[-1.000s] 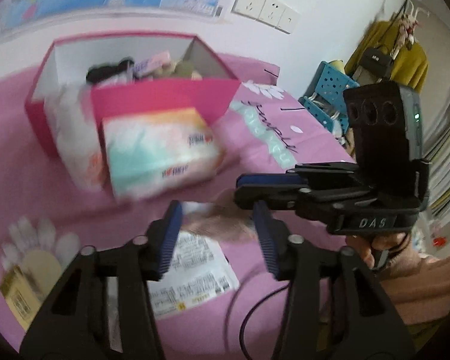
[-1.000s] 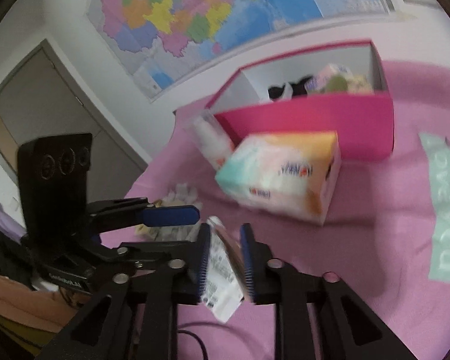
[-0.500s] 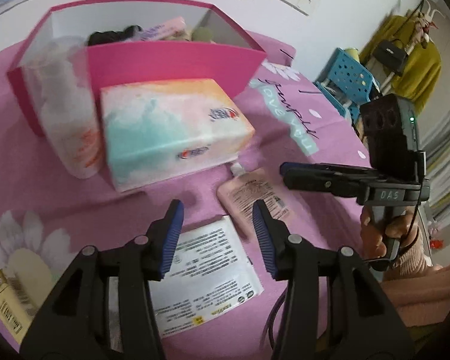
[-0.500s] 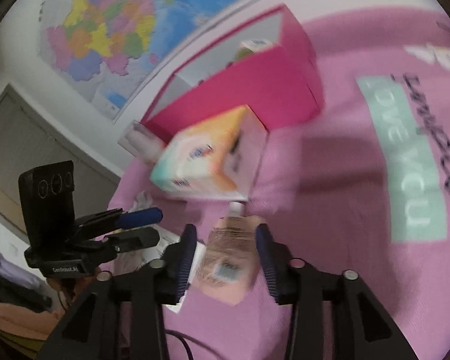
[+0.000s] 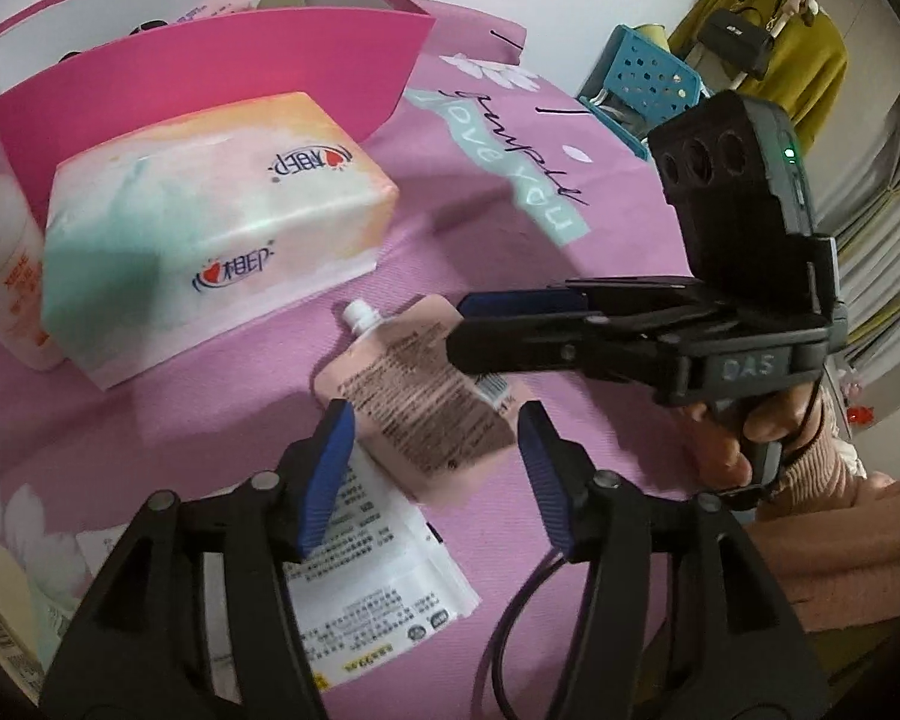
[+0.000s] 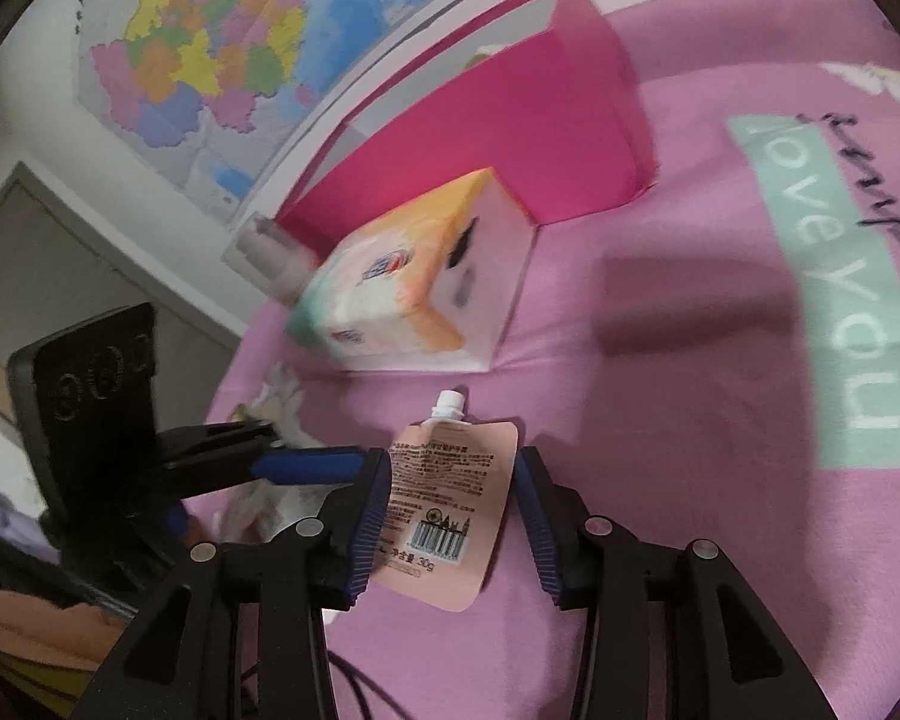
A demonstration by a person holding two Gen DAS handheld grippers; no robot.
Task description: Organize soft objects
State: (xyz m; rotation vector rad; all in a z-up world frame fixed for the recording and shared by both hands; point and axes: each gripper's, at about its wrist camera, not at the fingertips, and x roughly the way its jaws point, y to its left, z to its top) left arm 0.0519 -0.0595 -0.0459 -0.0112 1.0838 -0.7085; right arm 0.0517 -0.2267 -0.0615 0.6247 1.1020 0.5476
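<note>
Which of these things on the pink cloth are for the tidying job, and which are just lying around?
For the job:
pink pouch, between the open right gripper fingers
white packet
tissue pack
pink box
left gripper, open

Just lying about:
wall map
blue basket
yellow coat

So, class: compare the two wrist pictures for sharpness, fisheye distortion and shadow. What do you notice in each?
Left wrist view: mostly sharp, with readable print on the pink spouted pouch and the pastel tissue pack; the magenta open box bows near the edge. Right wrist view: the tissue pack and box are motion-smeared, the pouch between the right gripper fingers is crisp, and a soft shadow falls on the pink printed cloth.
</note>
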